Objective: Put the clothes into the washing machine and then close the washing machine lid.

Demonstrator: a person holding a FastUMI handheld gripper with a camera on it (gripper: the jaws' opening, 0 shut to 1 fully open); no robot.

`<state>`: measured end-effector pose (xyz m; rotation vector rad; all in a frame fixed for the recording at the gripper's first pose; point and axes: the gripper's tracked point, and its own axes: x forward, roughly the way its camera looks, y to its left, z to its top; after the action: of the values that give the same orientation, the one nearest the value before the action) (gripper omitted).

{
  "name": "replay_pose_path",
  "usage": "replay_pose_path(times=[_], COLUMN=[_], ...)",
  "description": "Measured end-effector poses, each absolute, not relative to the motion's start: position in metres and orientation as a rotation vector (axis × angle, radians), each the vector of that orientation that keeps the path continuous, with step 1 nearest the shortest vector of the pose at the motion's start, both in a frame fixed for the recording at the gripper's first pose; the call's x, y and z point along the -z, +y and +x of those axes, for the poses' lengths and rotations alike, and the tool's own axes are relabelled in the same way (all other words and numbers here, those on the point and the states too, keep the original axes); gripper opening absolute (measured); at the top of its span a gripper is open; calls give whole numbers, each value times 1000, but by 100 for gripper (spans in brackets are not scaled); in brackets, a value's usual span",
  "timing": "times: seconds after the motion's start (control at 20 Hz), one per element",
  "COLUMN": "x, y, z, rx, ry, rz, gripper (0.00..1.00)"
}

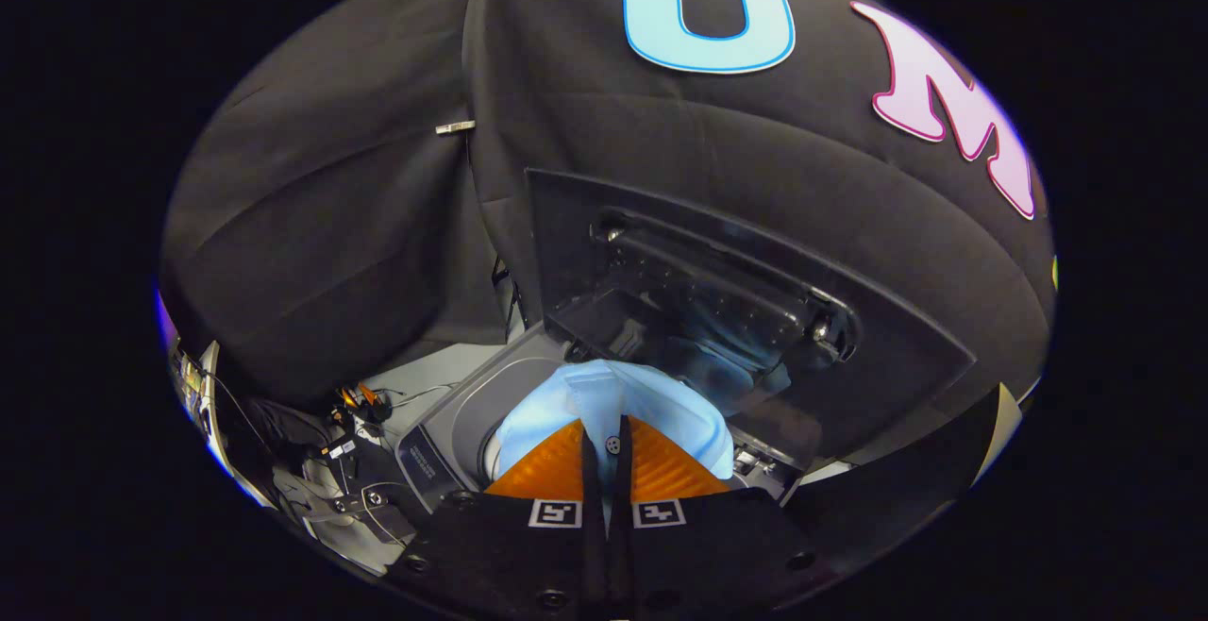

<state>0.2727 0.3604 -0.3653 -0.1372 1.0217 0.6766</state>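
Pinched between the two fingers of the gripper [604, 446] is a fold of pale blue shirt [604, 399] — the fingers are drawn almost together, with a dark button and a thin strip of cloth showing in the narrow gap. Beyond the fingertips the shirt billows out, hanging over the round opening of the washing machine [444, 423]. Behind it the machine's lid [736, 310] stands raised — tilted back against the black cloth wall, its glass panel mirroring the blue fabric.
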Motion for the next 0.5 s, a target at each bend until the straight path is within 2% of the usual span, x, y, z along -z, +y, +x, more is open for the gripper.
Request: replay_pose_path(times=[0.4,0.5], x=[364,364], y=[358,365], z=[272,272], rx=[-669,-682], ry=[1046,1047], rz=[-114,-68], gripper=[5,12])
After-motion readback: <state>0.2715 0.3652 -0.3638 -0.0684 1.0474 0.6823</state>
